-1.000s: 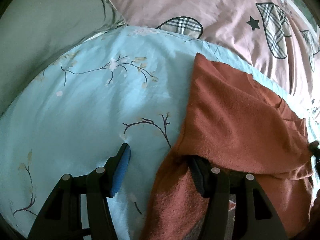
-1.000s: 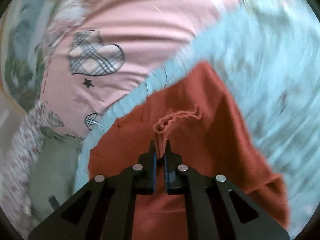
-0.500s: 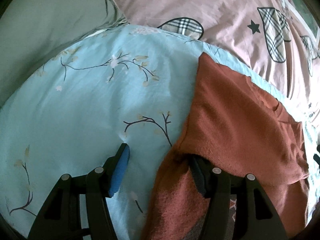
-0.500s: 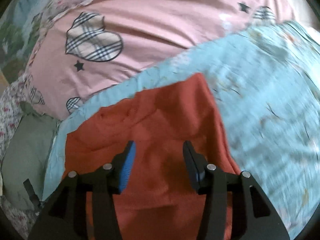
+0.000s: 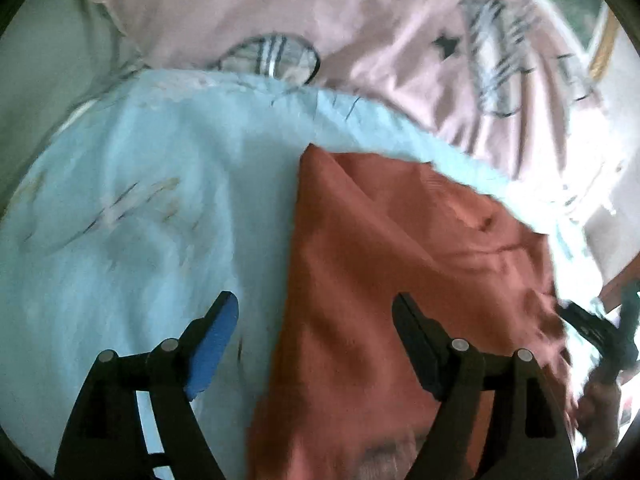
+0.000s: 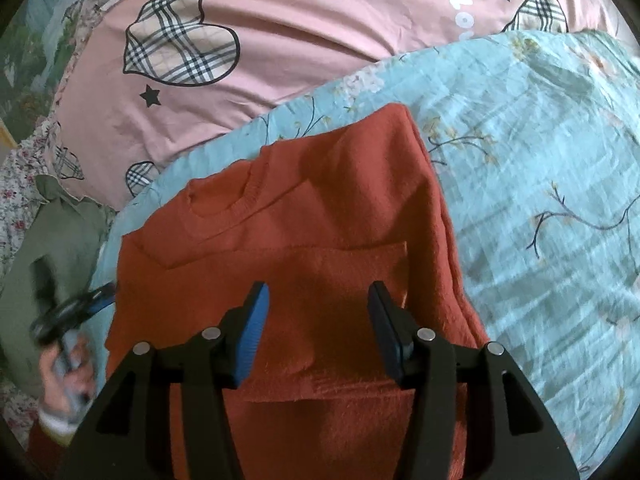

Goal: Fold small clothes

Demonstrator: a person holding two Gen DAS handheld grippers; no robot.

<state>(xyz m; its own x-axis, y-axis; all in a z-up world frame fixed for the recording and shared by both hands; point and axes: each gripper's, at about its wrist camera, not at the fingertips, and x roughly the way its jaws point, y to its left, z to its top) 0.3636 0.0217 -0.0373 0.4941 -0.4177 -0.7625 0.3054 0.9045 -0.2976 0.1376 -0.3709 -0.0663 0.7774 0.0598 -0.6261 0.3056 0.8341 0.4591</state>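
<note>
- Right gripper (image 6: 316, 320): jaws wide apart, nothing between them, poised over the lower panel of the rust sweater (image 6: 304, 248). One second back these jaws were pinched shut on a raised tuft of the knit; half a second back they had already parted. Reads as a release after laying a fold
- Left gripper (image 5: 316, 328): jaws wide, holding nothing. The left finger is over the blue floral sheet (image 5: 152, 208), the right finger over the sweater's left side. In both earlier frames that right finger was tucked under the cloth edge; now it shows fully on top, so the left side has let go too. View is motion-blurred, so contact with the fabric cannot be confirmed
- Sweater: lies on the blue sheet on the bed, neckline toward the pink duvet (image 6: 320, 40), a horizontal fold edge crossing the body below the collar, side edges turned in to a narrow shape
- Judgement: both grippers free suggests one fold stage is finished; the next likely calls for a fresh grasp at the hem or a smoothing pass. Whether another fold is needed I cannot say
- Count: one sweater; two grippers, both unloaded; one blue sheet; one pink duvet with plaid hearts; one olive-green cloth (image 6: 60, 240) at the left margin
- Person's hand (image 6: 64, 376) on the left gripper's handle is visible, blurred, in the right wrist view
</note>
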